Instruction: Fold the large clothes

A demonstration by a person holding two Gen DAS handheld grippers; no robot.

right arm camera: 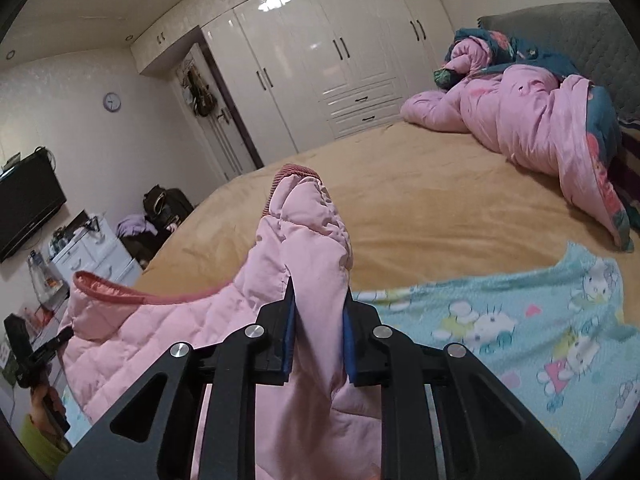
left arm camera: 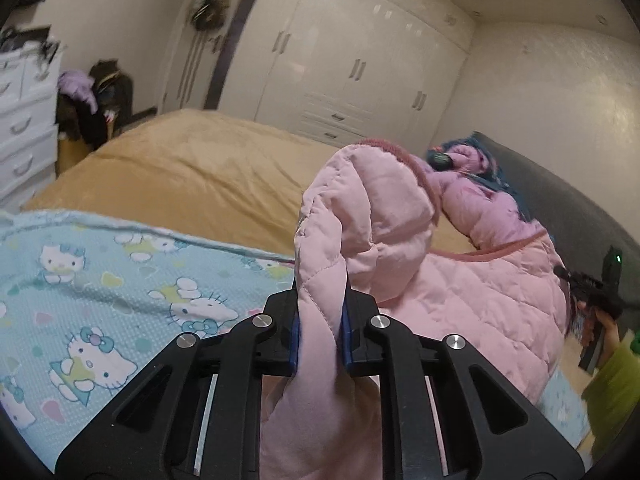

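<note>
Both your grippers clamp pink jacket: left gripper pinches quilted edge between blue pads, right gripper pinches bunched fold with ribbed cuff sticking up above it. Fabric fills each gap, fingers pressed tight on it. Jacket hangs lifted between your hands, above cat-print sheet on tan bed. Your right hand shows at right edge of left view, green sleeve below it. Pink quilt heaped near grey headboard. White wardrobe beyond bed.
</note>
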